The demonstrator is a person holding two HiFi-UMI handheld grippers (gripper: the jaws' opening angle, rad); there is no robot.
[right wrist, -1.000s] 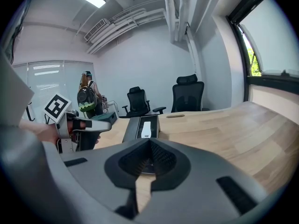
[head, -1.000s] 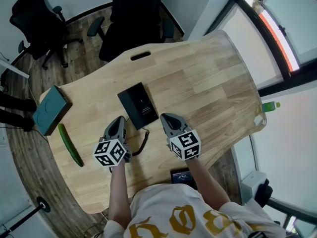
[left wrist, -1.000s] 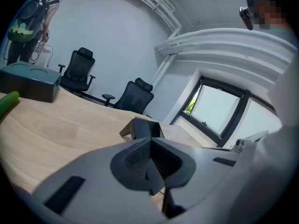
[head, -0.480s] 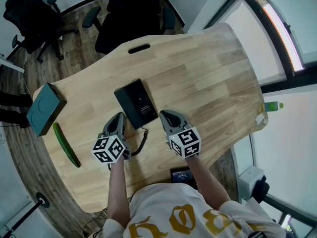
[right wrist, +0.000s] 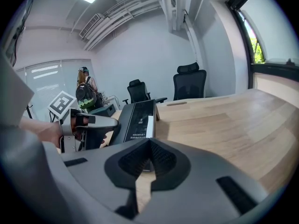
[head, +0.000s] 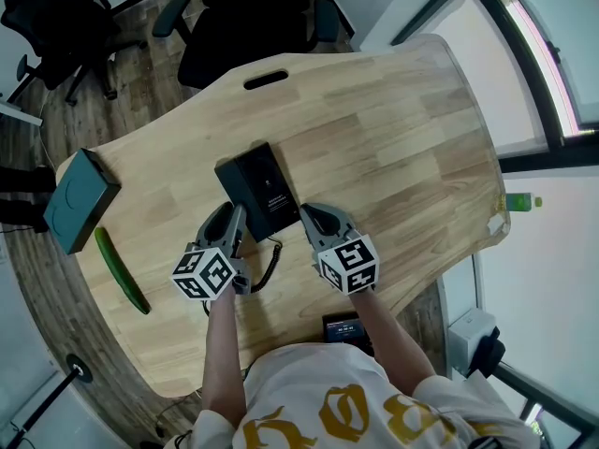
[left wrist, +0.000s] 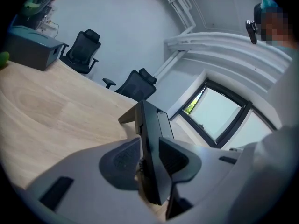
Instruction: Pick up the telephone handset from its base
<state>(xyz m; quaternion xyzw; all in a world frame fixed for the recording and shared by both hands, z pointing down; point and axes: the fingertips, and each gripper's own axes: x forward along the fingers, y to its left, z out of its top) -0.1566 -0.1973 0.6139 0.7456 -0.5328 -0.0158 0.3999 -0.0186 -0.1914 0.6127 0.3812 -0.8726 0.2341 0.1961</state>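
Wide wooden table (head: 393, 148), bare toward its right and far edges, office chairs (head: 248, 17) beyond. Drawn in closer than a second ago: left gripper (head: 234, 218) opening around the telephone handset (head: 234, 195), seated on its base (head: 270, 187) at mid-table; right gripper (head: 314, 217) pinched together, empty. Long axis pointing away, canted left

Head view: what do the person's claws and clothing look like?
The left claw and the right claw are grey plastic shells tapering toward the tips, with dark ribbed pads. Each carries a white cube printed with black square markers. The left one's jaws are opening, the black telephone partly between them. The person wears a white shirt with gold print.
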